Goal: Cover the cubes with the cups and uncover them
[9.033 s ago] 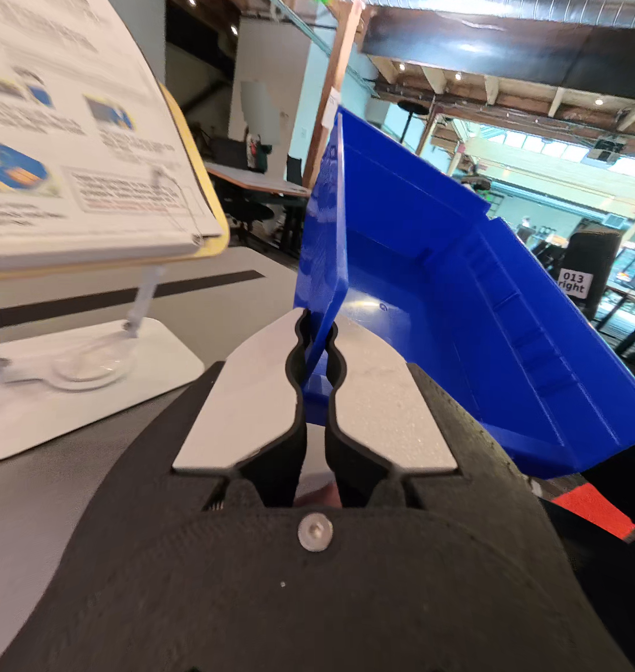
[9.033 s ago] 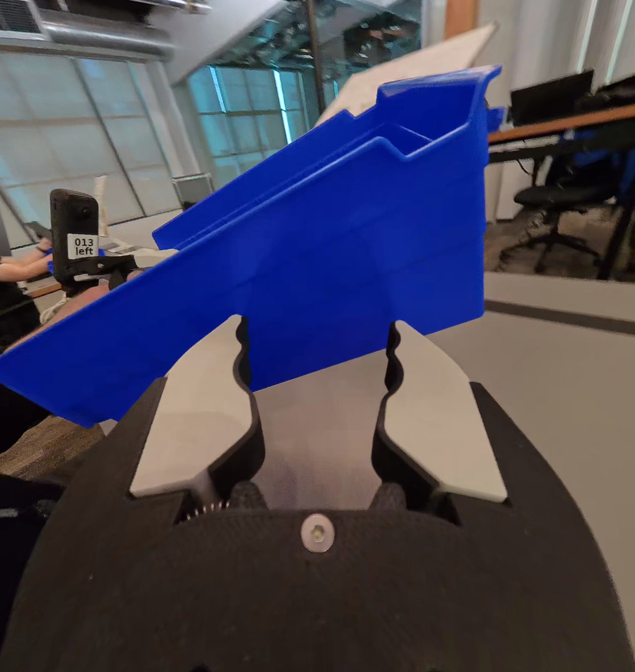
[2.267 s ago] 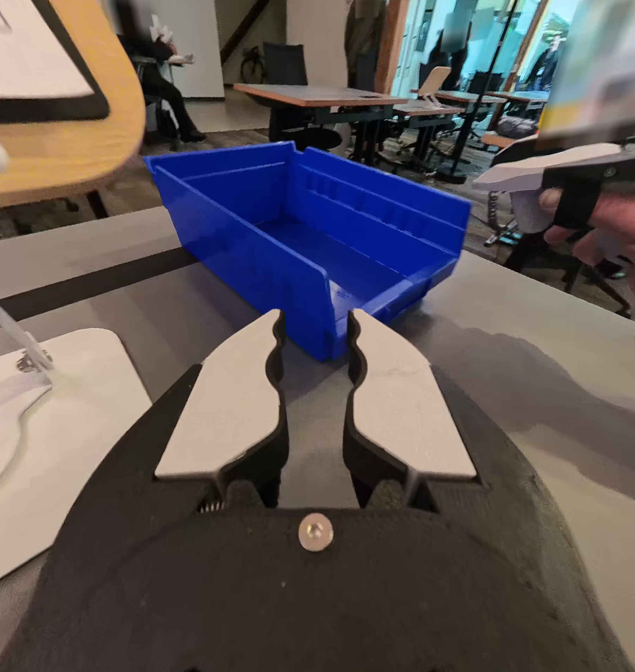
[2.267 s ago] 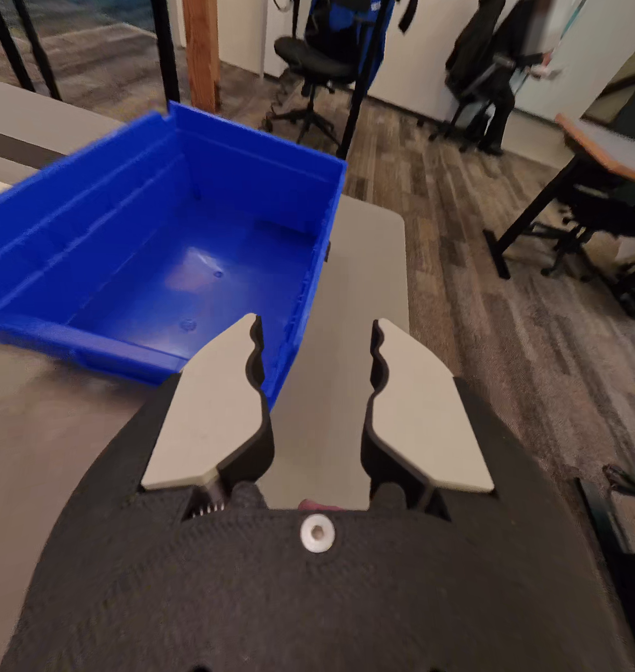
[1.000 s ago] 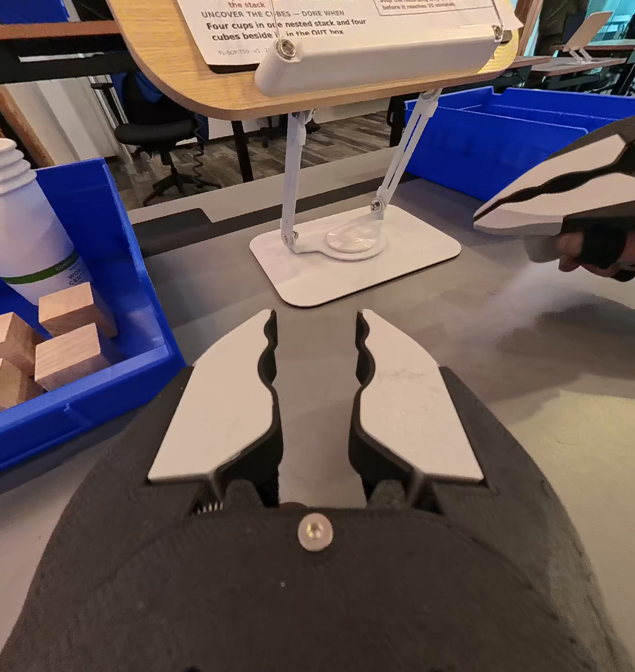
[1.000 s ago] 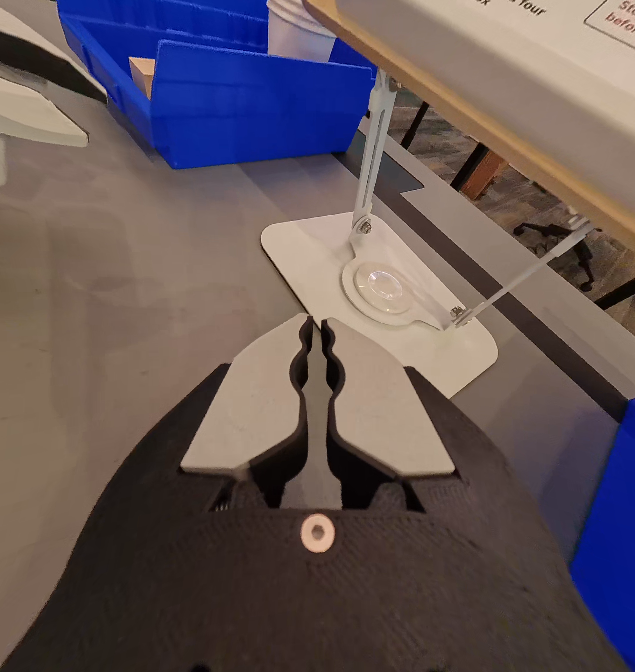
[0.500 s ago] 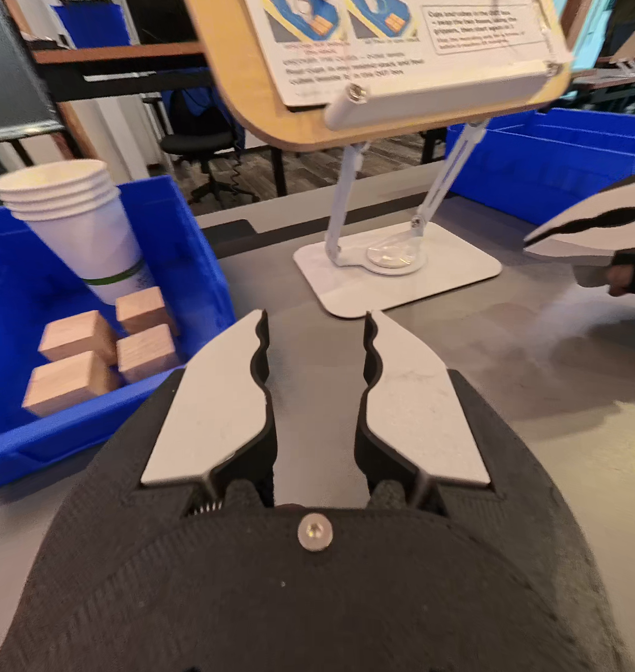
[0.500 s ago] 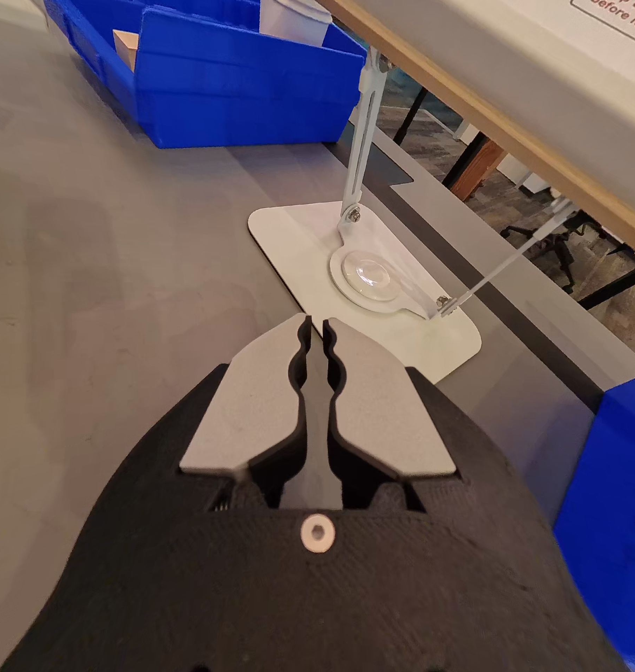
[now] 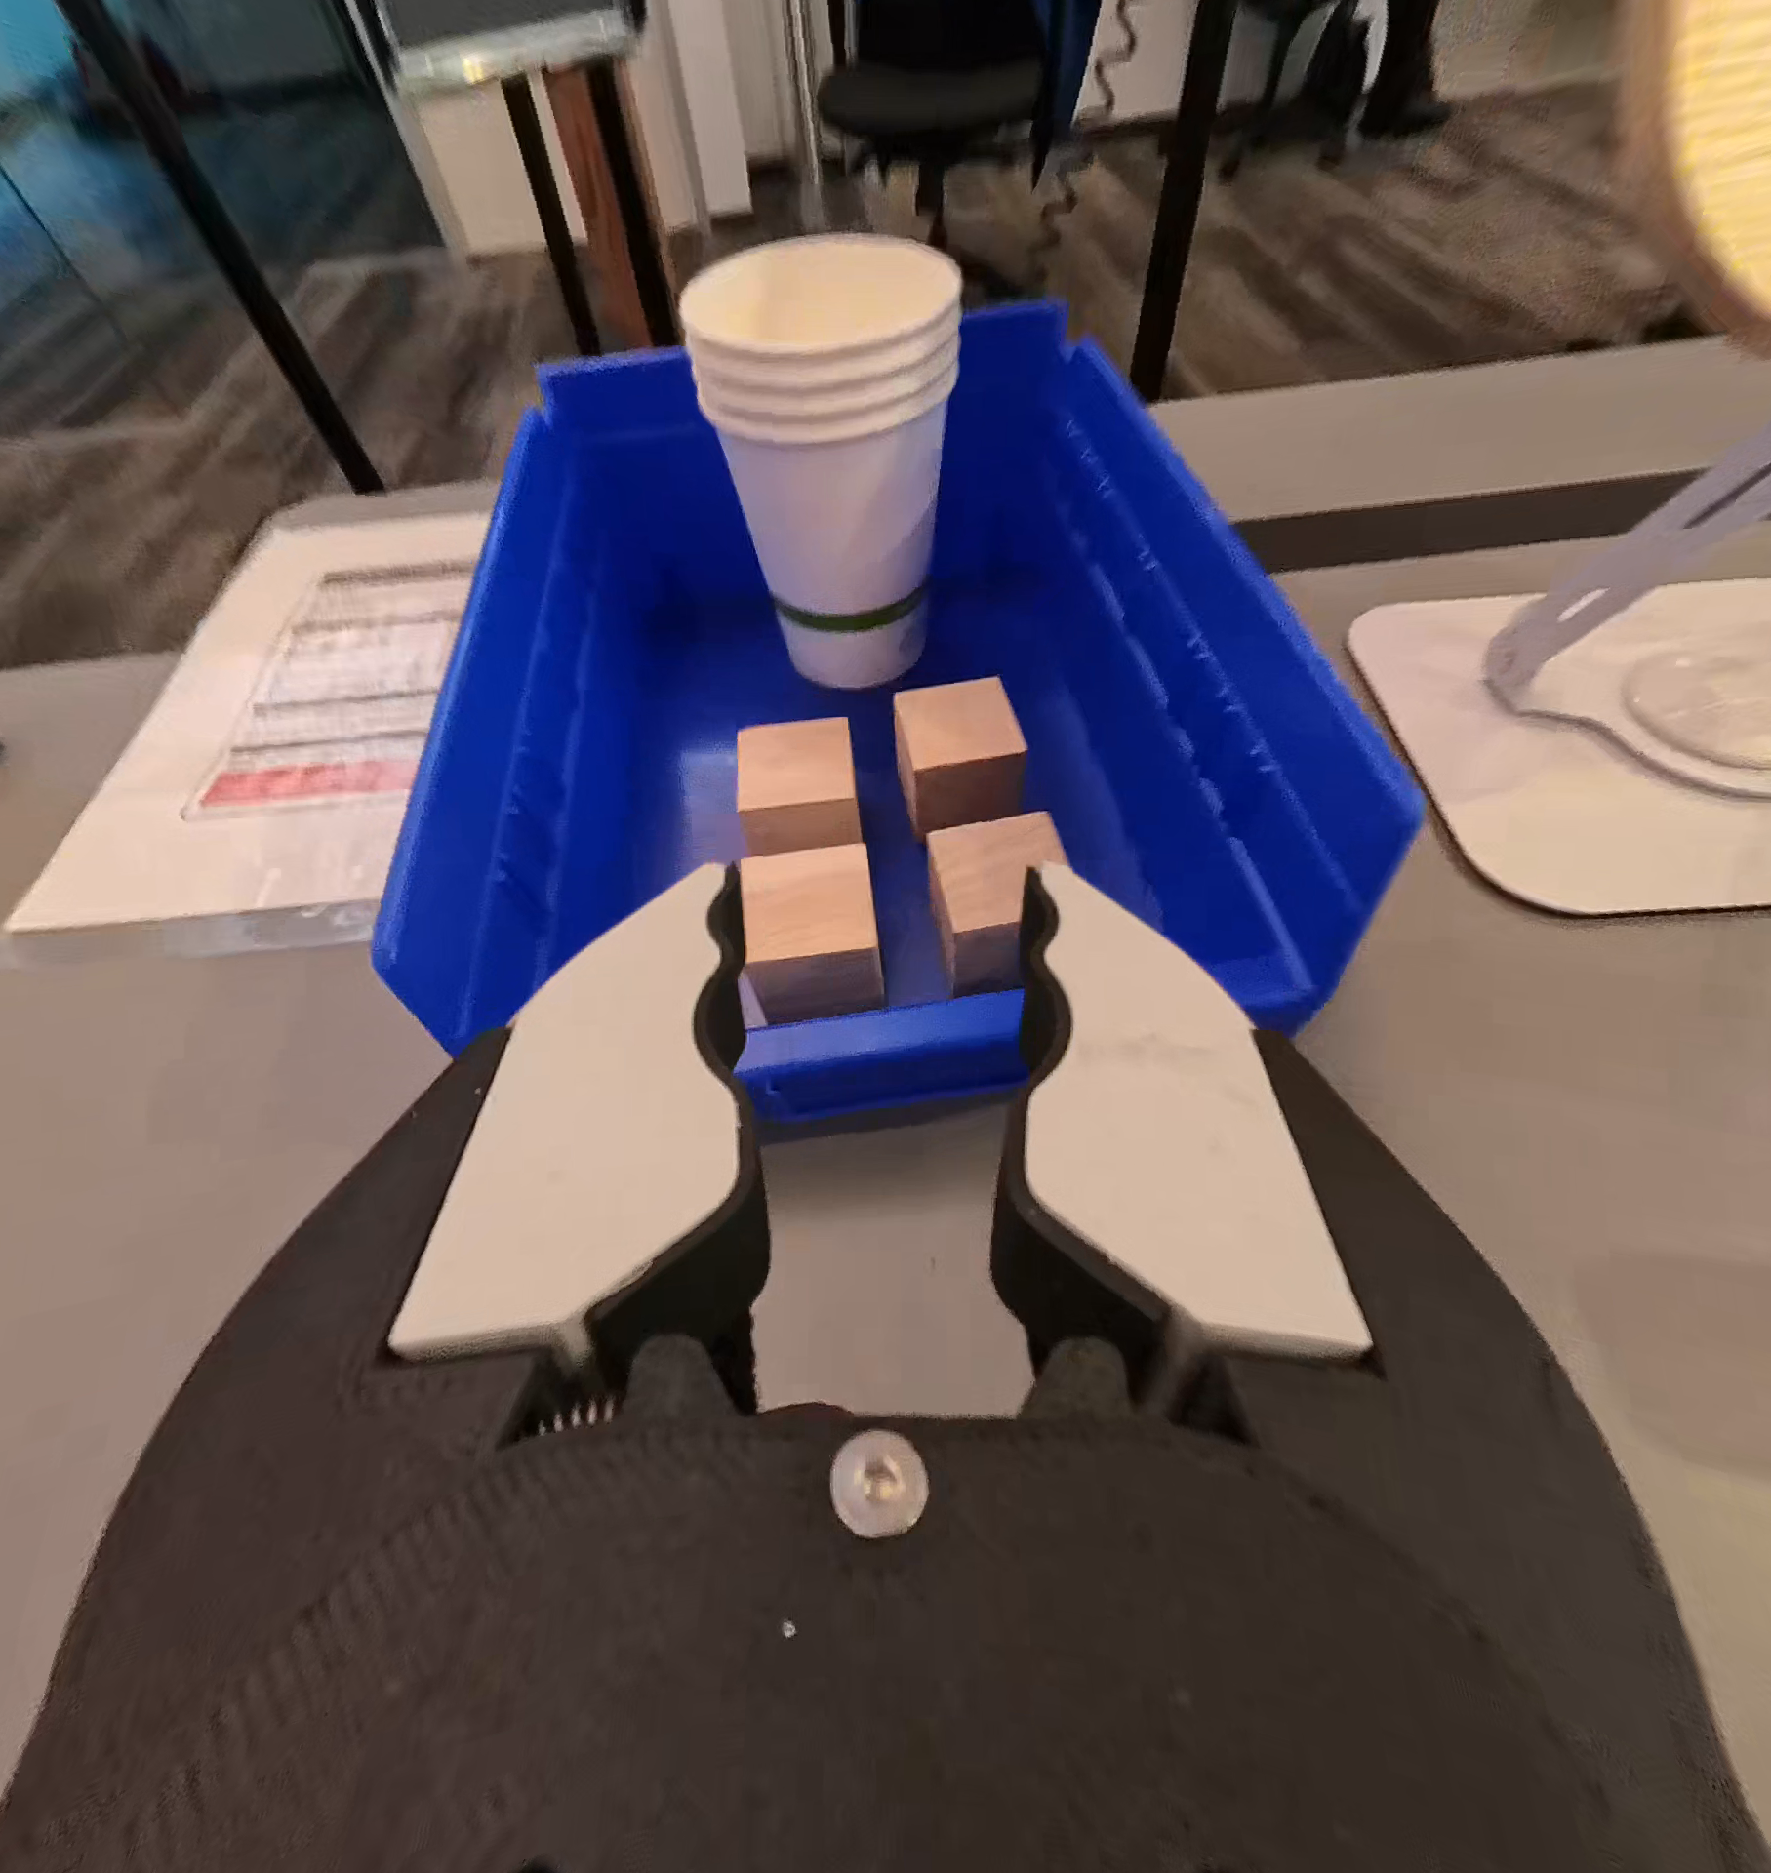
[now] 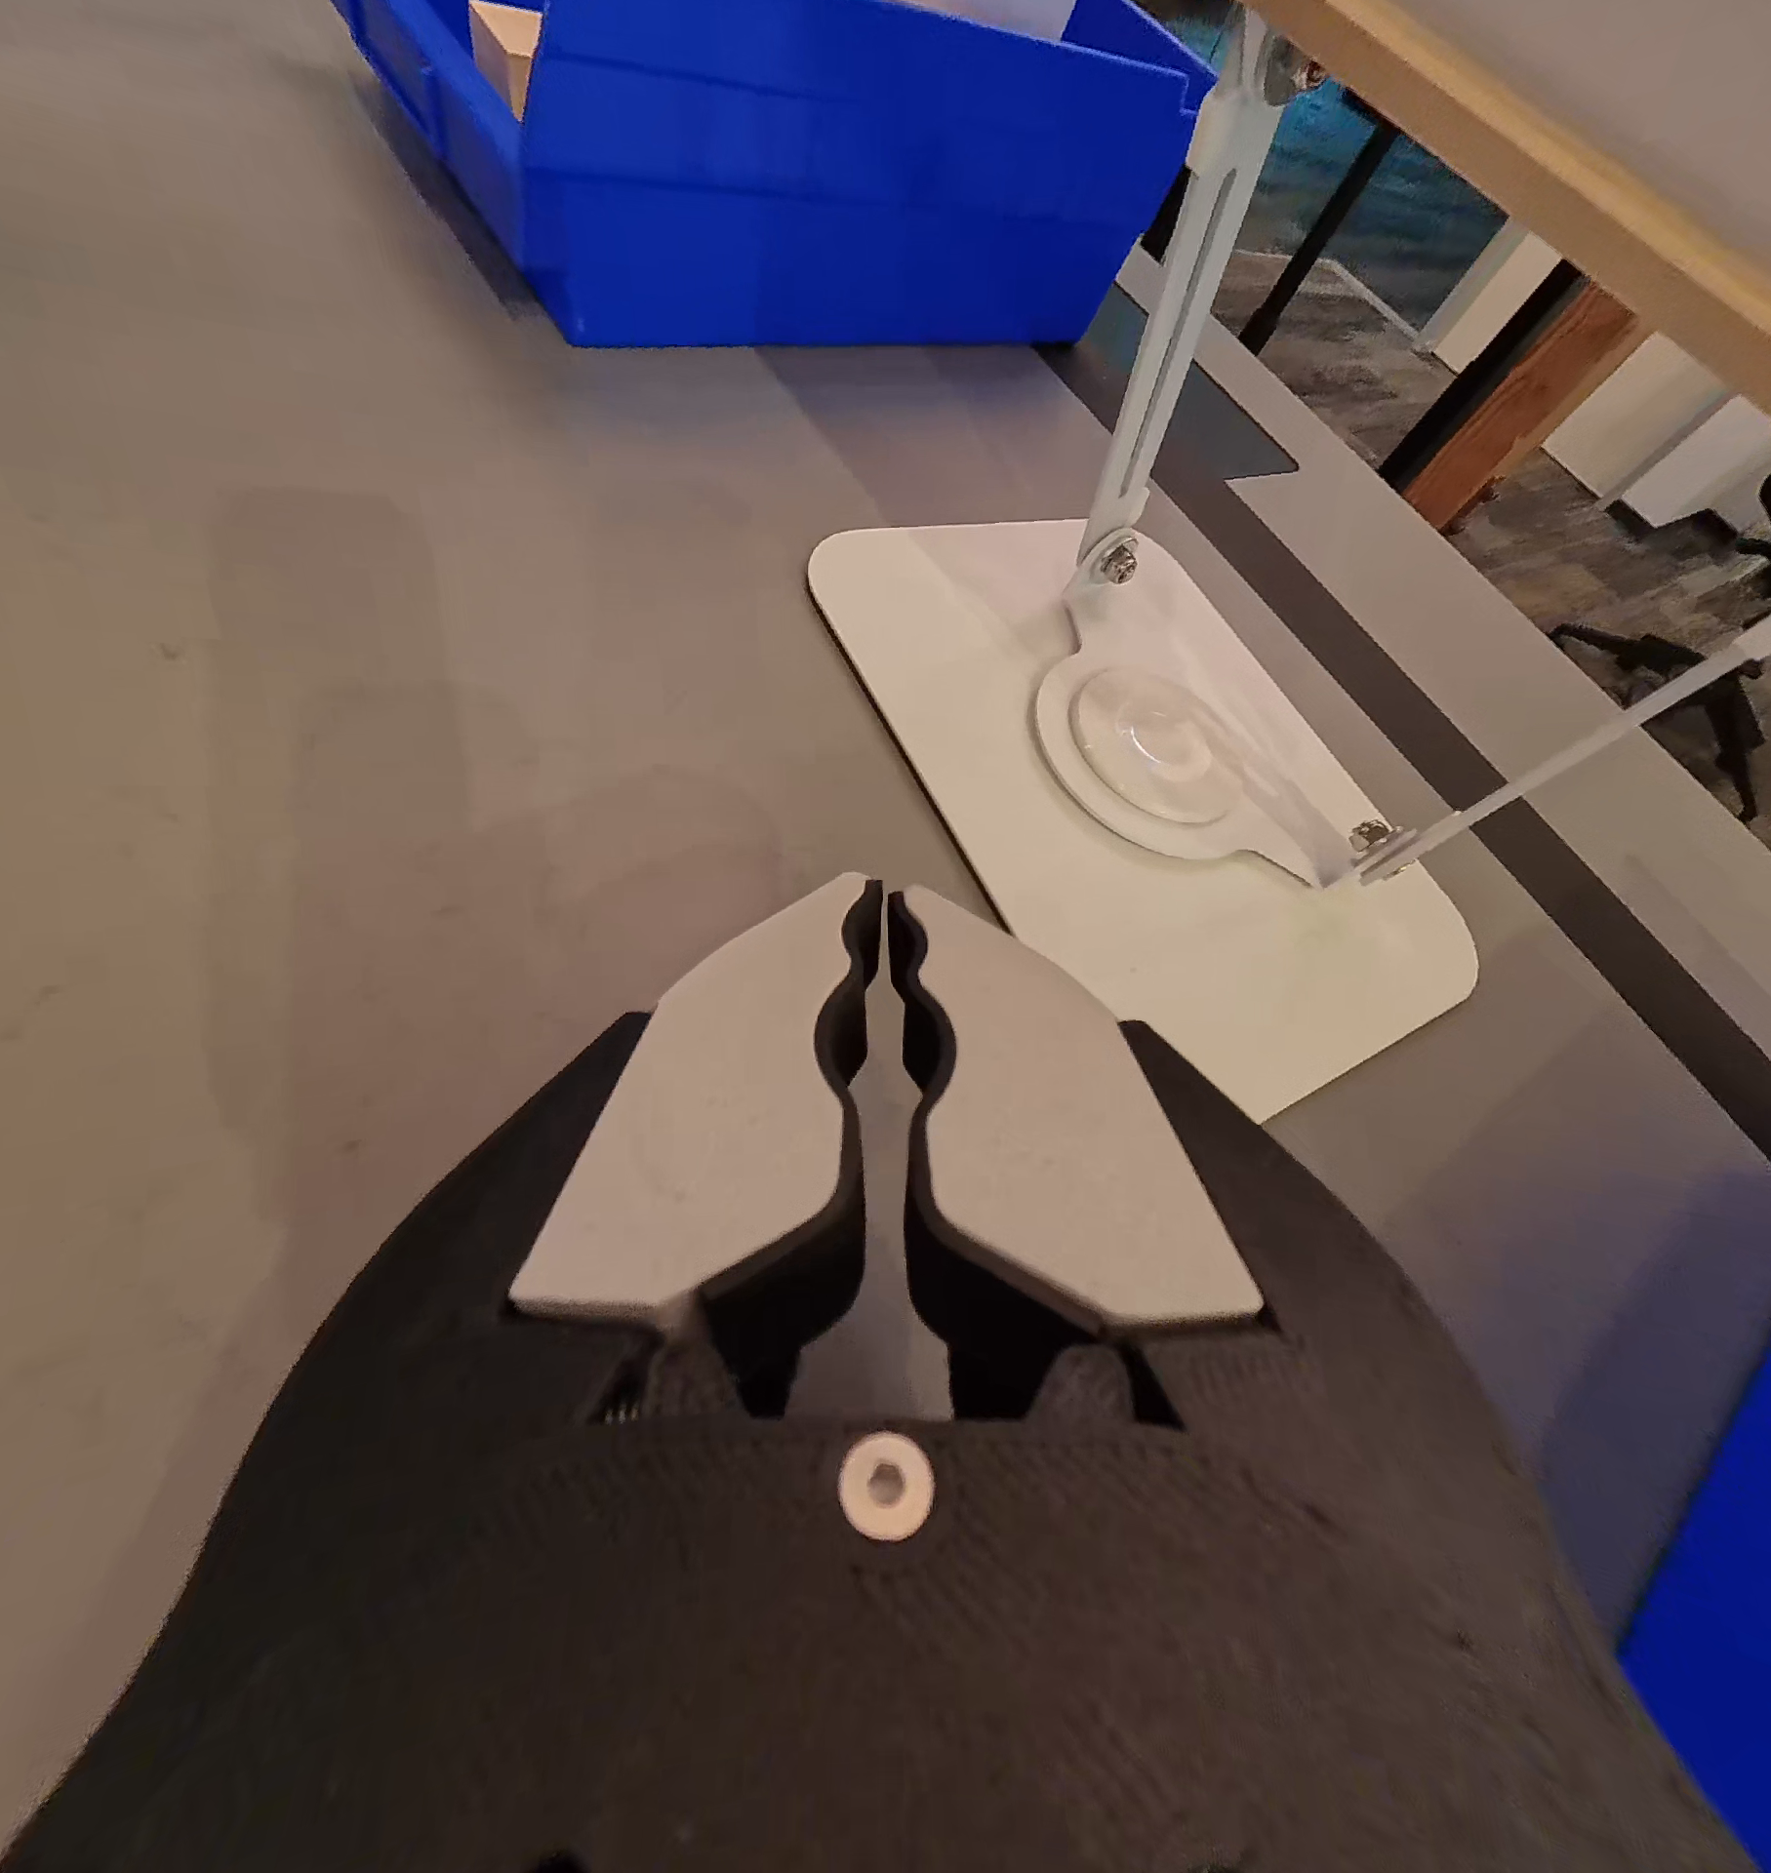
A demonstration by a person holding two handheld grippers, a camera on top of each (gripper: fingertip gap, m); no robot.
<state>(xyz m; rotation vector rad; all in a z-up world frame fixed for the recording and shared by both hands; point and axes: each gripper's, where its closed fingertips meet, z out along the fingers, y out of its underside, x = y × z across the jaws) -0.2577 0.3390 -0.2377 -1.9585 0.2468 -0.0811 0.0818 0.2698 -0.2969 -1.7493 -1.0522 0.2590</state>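
Straight ahead of the left gripper sits a blue bin on the grey table, its low front lip just beyond the fingertips, and the jaws stand spread with nothing between them. Inside the bin four wooden cubes lie in a two-by-two block; the near pair shows in the gap between the spread fingers, beyond the tips and apart from them. Behind the cubes, toward the bin's far wall, a nested stack of white paper cups stands upright, mouth up, with a green band near its base, just beside the far pair of cubes. Left of the bin a laminated sheet lies flat on the table, and to the right is the white base plate of a document stand. Meanwhile the right gripper hangs over bare table with its jaws pressed almost together and empty; the stand's base plate lies just to the right of its tips, and the bin with the cubes is well apart at the upper left, only a corner of one cube showing over its wall. At the lower right edge of that view a second blue bin shows only as a wall
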